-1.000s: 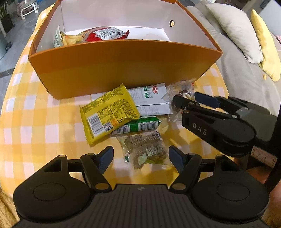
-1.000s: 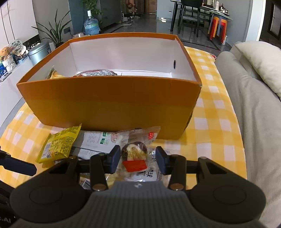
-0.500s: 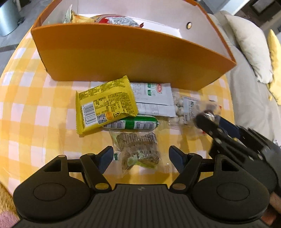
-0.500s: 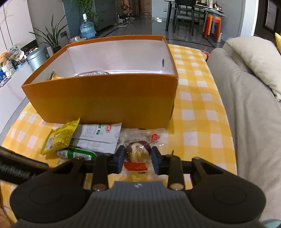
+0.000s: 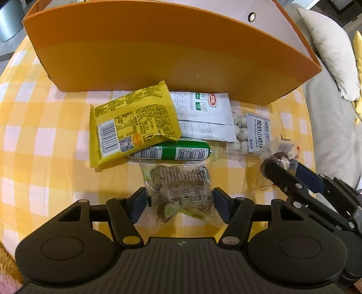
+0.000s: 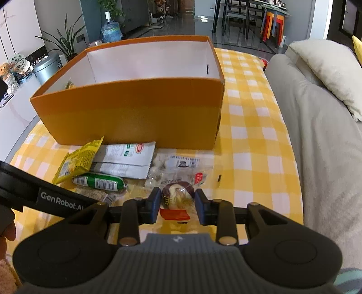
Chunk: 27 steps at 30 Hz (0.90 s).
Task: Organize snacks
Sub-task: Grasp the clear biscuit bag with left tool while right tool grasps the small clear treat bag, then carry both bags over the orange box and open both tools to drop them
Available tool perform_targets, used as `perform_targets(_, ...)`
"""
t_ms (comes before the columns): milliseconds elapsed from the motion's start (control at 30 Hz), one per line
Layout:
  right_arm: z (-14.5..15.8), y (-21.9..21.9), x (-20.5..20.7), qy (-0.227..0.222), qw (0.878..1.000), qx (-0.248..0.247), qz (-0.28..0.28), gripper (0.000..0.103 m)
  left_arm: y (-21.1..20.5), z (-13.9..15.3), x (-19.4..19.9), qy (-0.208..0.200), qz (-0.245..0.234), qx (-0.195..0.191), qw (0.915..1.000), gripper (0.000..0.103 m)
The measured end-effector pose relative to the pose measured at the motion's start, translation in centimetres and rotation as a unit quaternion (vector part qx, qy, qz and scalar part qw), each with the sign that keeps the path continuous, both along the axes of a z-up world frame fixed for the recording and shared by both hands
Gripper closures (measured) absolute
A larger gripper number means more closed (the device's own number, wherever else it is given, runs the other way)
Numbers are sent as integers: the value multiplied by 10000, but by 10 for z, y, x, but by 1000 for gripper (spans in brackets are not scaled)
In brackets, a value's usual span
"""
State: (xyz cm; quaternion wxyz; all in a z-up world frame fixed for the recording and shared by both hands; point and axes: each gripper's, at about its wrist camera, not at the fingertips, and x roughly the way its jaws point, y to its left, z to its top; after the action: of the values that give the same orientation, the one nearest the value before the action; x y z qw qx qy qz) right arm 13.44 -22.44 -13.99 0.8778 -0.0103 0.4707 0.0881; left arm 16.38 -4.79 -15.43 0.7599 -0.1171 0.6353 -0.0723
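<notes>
Yellow-white checked tablecloth (image 6: 255, 135). Grey sofa (image 6: 316, 147) on right with pale cushion (image 6: 328, 65). Beyond: glossy dark floor (image 6: 187, 24), dining chairs (image 6: 239, 13), water bottle (image 6: 109, 28), plant (image 6: 65, 43), metal bin (image 6: 47, 66).

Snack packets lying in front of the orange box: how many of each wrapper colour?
Yellow packet: 1
White packet: 1
Green sausage stick: 1
Clear bags, namely the white-ball bag, brown snack bag and round sweet bag: 3
Total: 6

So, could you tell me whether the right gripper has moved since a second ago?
Yes. The right gripper has moved right, away from the orange box, carrying its wrapped snack.
</notes>
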Motion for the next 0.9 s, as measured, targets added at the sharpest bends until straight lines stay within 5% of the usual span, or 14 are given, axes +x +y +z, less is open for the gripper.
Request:
perform_targets(300,1,1,-3,45,10000,-51,-20,73,-13,6,-6,-173,-357,159,9991,50)
perform_targets(567,12,4,-12,-14,10000,3,-10,73,-10,27,-25,-548,-460,155,9973,50)
perform_targets(900,38,8,-20,-229,9997,123,50,73,11,86,-38,-1390,-427,-26,9894,50)
